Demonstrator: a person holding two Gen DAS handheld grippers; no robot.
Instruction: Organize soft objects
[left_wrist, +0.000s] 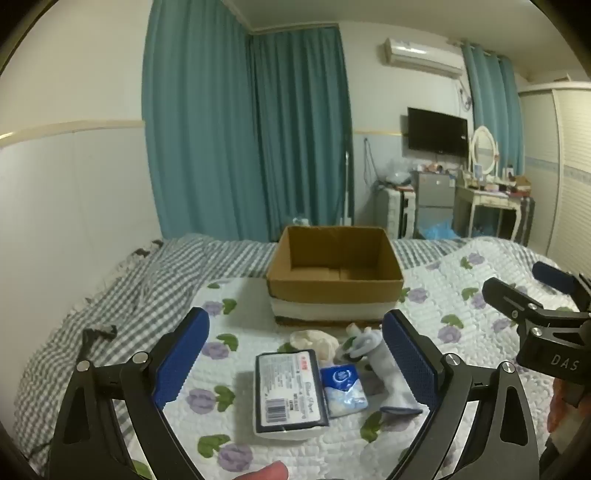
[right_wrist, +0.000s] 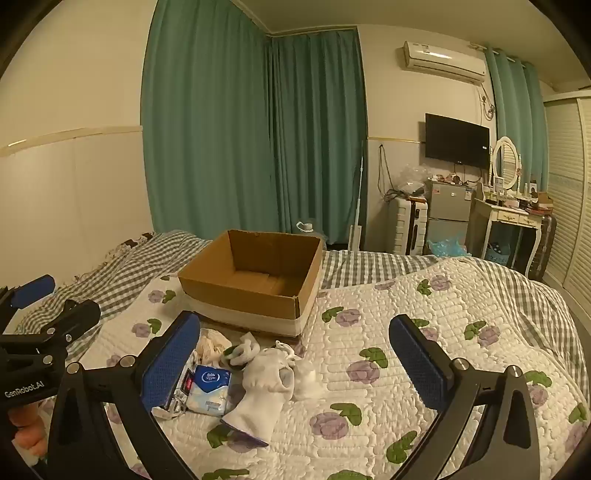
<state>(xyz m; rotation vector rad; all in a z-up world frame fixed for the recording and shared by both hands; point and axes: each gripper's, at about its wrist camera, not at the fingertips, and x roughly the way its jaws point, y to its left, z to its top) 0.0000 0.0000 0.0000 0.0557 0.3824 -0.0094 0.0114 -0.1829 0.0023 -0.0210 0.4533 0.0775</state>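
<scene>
An empty cardboard box (left_wrist: 334, 275) stands on the flowered quilt; it also shows in the right wrist view (right_wrist: 255, 282). In front of it lie a flat white packet with a barcode label (left_wrist: 290, 393), a blue tissue pack (left_wrist: 343, 387) (right_wrist: 210, 387), a white sock (left_wrist: 389, 373) (right_wrist: 264, 387), a cream cloth (left_wrist: 314, 341) (right_wrist: 212, 345) and a small white-and-green bundle (right_wrist: 240, 350). My left gripper (left_wrist: 295, 367) is open above the packet. My right gripper (right_wrist: 295, 369) is open above the sock. Each gripper shows at the edge of the other's view.
The flowered quilt (right_wrist: 424, 332) covers the near part of the bed, over a grey checked sheet (left_wrist: 129, 295). Teal curtains (left_wrist: 240, 129) hang behind. A small fridge (right_wrist: 447, 210), a dressing table (right_wrist: 509, 218) and a wardrobe (right_wrist: 569, 184) stand at the right.
</scene>
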